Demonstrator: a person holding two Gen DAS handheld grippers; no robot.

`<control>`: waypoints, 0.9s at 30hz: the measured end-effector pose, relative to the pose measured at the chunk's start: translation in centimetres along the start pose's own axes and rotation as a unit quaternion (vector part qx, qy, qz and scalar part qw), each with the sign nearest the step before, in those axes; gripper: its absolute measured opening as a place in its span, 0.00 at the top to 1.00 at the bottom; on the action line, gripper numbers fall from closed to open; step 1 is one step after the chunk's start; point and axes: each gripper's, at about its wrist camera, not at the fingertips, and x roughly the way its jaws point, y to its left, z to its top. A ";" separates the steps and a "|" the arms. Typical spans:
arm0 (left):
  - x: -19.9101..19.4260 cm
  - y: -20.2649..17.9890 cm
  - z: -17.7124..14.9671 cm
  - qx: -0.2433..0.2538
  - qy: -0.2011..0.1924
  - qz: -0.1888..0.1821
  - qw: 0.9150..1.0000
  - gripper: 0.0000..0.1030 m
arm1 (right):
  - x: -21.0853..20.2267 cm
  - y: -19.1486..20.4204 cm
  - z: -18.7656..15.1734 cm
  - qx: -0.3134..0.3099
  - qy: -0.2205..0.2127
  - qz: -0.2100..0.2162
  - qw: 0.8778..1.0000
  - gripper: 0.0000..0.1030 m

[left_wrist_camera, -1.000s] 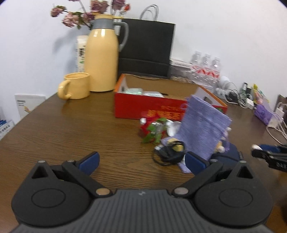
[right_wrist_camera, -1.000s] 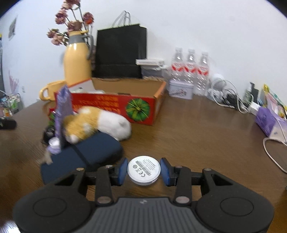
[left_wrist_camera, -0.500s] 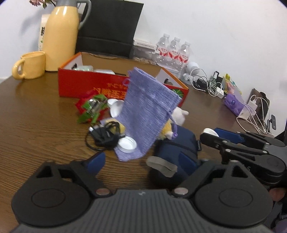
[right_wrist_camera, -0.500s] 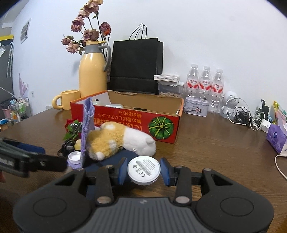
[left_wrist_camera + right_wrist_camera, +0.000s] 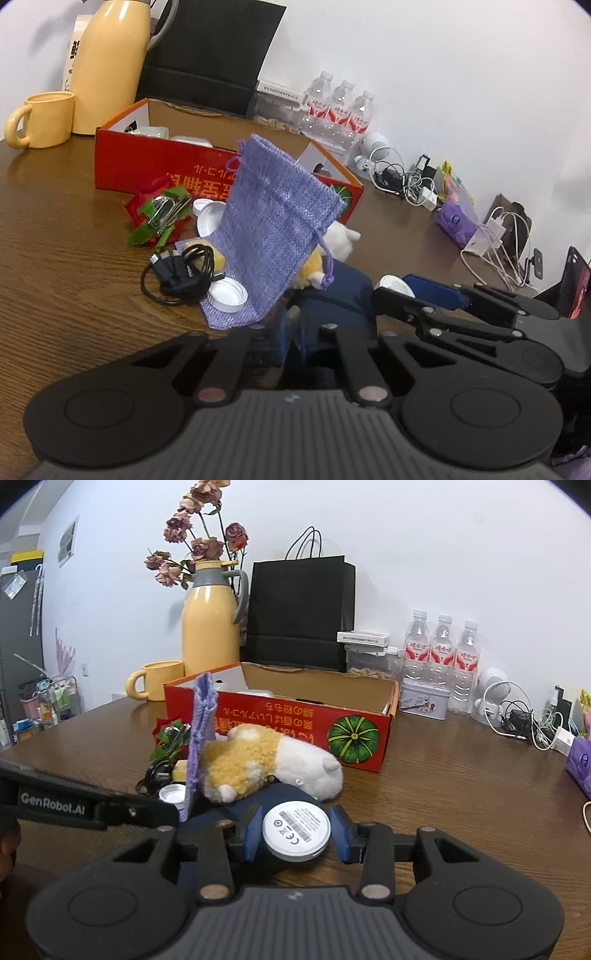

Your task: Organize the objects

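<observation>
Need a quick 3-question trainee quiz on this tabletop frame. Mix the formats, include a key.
1. True or false: the right hand-held gripper is empty.
2. The purple drawstring bag leans against: A) the plush toy; B) a mug; C) water bottles.
3. What picture is printed on the red box?

Key: 1. False, it grips a white disc. 2. A. 3. A green pumpkin.

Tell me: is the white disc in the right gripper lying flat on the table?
No, the white disc is pinched between the right gripper's blue pads, above the table.
</observation>
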 end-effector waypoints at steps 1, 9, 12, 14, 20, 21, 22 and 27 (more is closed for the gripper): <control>-0.2 -0.1 0.0 0.003 -0.003 -0.003 1.000 0.94 | -0.1 0.1 0.0 -0.001 -0.001 0.001 1.000 0.63; -2.3 -1.0 0.9 0.040 -0.032 0.002 0.999 0.95 | -0.5 0.6 0.7 -0.007 -0.009 0.000 1.000 0.63; -3.0 -1.0 1.6 0.050 -0.049 0.002 0.998 0.95 | -0.6 1.0 1.5 -0.014 -0.016 -0.002 1.000 0.63; -3.6 -0.9 2.3 0.054 -0.062 0.003 0.997 0.95 | -0.6 1.1 2.2 -0.017 -0.022 -0.003 1.000 0.63; -4.9 -0.1 5.4 0.067 -0.110 0.011 0.992 0.95 | -0.3 1.2 4.8 -0.026 -0.045 -0.014 0.999 0.63; -5.1 0.0 6.1 0.071 -0.118 0.013 0.990 0.95 | -0.1 1.2 5.3 -0.026 -0.049 -0.016 0.998 0.63; -5.2 0.1 6.7 0.073 -0.126 0.014 0.989 0.95 | 0.1 1.2 5.9 -0.027 -0.053 -0.019 0.998 0.63; -4.6 0.7 10.4 0.084 -0.155 0.016 0.984 0.95 | 1.7 0.9 8.8 -0.024 -0.068 -0.030 0.997 0.63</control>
